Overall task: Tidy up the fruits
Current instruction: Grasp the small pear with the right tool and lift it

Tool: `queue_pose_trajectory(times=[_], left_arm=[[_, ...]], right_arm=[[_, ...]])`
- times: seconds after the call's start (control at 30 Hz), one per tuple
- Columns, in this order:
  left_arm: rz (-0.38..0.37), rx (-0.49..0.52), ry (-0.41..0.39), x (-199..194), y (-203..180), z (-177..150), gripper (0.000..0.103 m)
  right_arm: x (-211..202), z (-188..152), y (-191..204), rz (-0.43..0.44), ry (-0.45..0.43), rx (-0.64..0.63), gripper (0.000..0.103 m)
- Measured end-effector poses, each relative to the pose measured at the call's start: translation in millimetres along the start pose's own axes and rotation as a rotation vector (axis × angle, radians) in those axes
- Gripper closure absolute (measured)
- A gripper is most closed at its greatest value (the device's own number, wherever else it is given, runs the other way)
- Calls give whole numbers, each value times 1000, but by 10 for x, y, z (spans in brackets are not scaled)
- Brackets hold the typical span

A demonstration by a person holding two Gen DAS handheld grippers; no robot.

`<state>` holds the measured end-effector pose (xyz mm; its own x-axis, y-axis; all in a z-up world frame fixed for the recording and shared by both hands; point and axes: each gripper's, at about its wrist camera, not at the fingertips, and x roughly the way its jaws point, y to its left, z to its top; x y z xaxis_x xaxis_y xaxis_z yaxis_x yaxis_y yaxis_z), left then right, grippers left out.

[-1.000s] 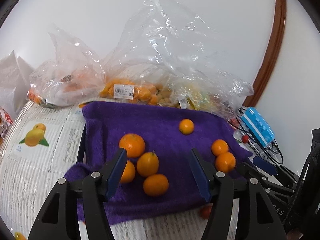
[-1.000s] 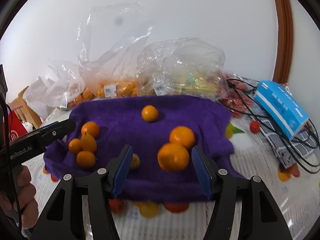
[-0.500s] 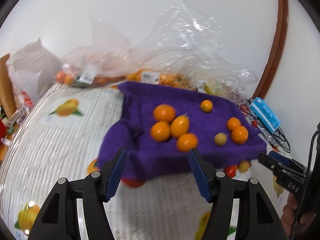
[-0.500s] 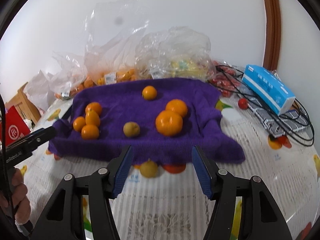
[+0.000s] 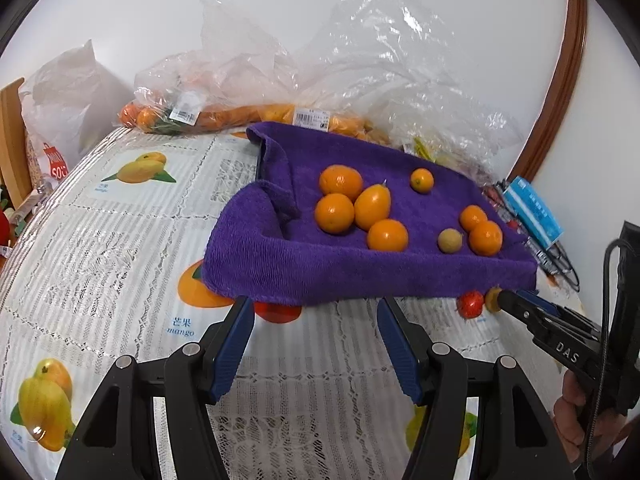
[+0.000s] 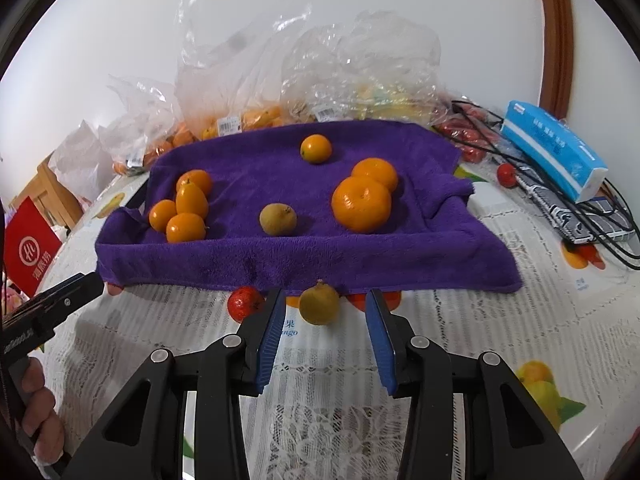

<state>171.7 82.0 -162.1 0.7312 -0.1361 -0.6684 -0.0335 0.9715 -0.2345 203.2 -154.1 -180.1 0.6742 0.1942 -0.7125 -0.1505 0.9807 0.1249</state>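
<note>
A purple towel [image 5: 280, 256] [image 6: 280, 256] lies on the table with several oranges on it. A cluster of small ones [image 5: 335, 213] sits at its left. Two bigger mandarins [image 6: 361, 205] and a brownish round fruit [image 6: 278, 219] sit further right. At the towel's front edge, a yellow-green fruit [image 6: 319, 305] lies on the tablecloth beside a red fruit [image 6: 245, 299]. My right gripper [image 6: 325, 295] is closing its jaws with the yellow-green fruit between the fingertips. A gap shows on each side. My left gripper [image 5: 314, 302] is open and empty, low before the towel's front left edge.
Clear plastic bags of fruit [image 5: 320, 80] are piled against the wall behind the towel. A blue tissue box [image 6: 556, 152] and black cables [image 6: 600, 216] lie at the right. A red sign [image 6: 32, 248] stands at the left. The tablecloth [image 5: 100, 240] has printed fruit.
Both grippers drew back from over the towel and sank toward its front edge. The right jaws narrowed around the yellow-green fruit. The left jaws kept their width.
</note>
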Motion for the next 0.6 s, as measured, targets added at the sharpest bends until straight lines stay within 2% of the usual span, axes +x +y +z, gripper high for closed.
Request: queue_pose_trajectory(times=[0.13, 0.2, 0.3, 0.43, 0.6], left_arm=[[-3, -6, 7, 22, 7, -12, 41], [-4, -7, 10, 30, 7, -14, 41], [-8, -9, 15, 39, 9, -15, 43], [-23, -15, 17, 41, 14, -17, 44], [-65, 35, 43, 65, -106, -42, 44]], right_arm=[[174, 9, 1, -6, 56, 3, 72], [243, 22, -1, -2, 82, 11, 73], [268, 38, 10, 0, 80, 10, 77], [250, 35, -20, 17, 74, 22, 77], [53, -8, -31, -4, 21, -7, 77]])
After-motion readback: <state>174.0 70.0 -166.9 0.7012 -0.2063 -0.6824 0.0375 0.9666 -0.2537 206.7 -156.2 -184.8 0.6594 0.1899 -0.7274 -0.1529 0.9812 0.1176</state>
